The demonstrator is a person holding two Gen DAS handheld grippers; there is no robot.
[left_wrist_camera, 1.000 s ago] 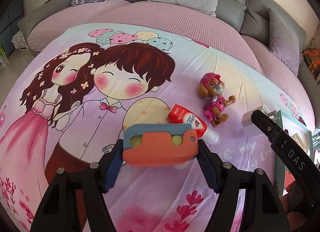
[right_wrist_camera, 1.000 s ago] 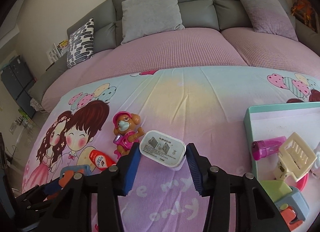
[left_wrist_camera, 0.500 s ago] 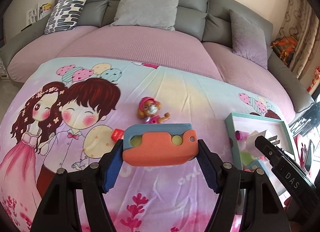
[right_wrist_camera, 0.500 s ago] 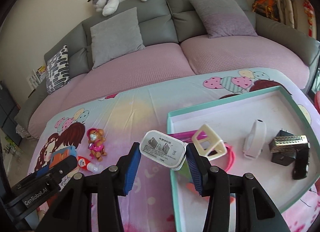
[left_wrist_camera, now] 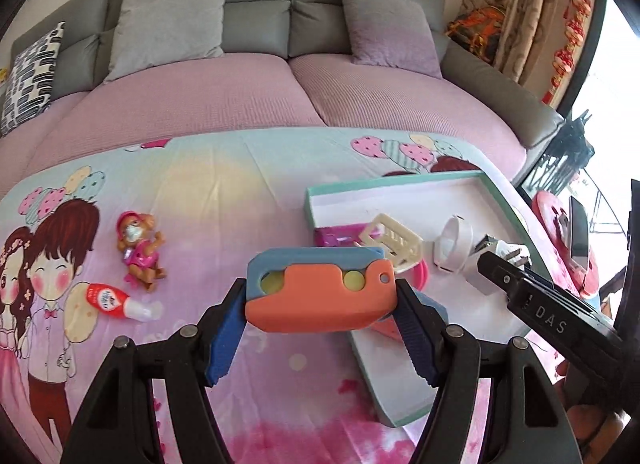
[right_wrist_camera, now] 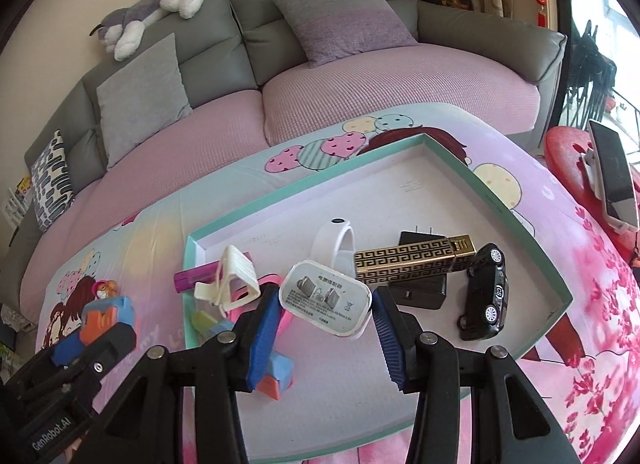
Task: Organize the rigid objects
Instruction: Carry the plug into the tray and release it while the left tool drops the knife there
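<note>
My left gripper (left_wrist_camera: 320, 304) is shut on an orange and blue toy block (left_wrist_camera: 318, 290), held above the bedsheet at the near-left corner of the teal-rimmed tray (left_wrist_camera: 400, 184). My right gripper (right_wrist_camera: 326, 310) is shut on a white charger plug (right_wrist_camera: 325, 298), hanging over the tray (right_wrist_camera: 520, 220). Inside the tray lie a cream plastic basket (right_wrist_camera: 236, 278), a white wristband (right_wrist_camera: 336, 242), a gold patterned box (right_wrist_camera: 414, 260), a black adapter (right_wrist_camera: 422, 288) and a black toy car (right_wrist_camera: 484, 292). The left gripper with its block (right_wrist_camera: 106, 314) shows at the lower left of the right wrist view.
On the cartoon-print sheet left of the tray lie a pink puppy figure (left_wrist_camera: 138, 248) and a red-and-white tube (left_wrist_camera: 116, 300). A grey sofa back with cushions (left_wrist_camera: 168, 20) rims the bed. A red stool with a phone (right_wrist_camera: 612, 176) stands to the right.
Both grippers have swept right across the bed with their loads still held. The tray has come into full view under the right gripper; the puppy and tube have dropped away to the left.
</note>
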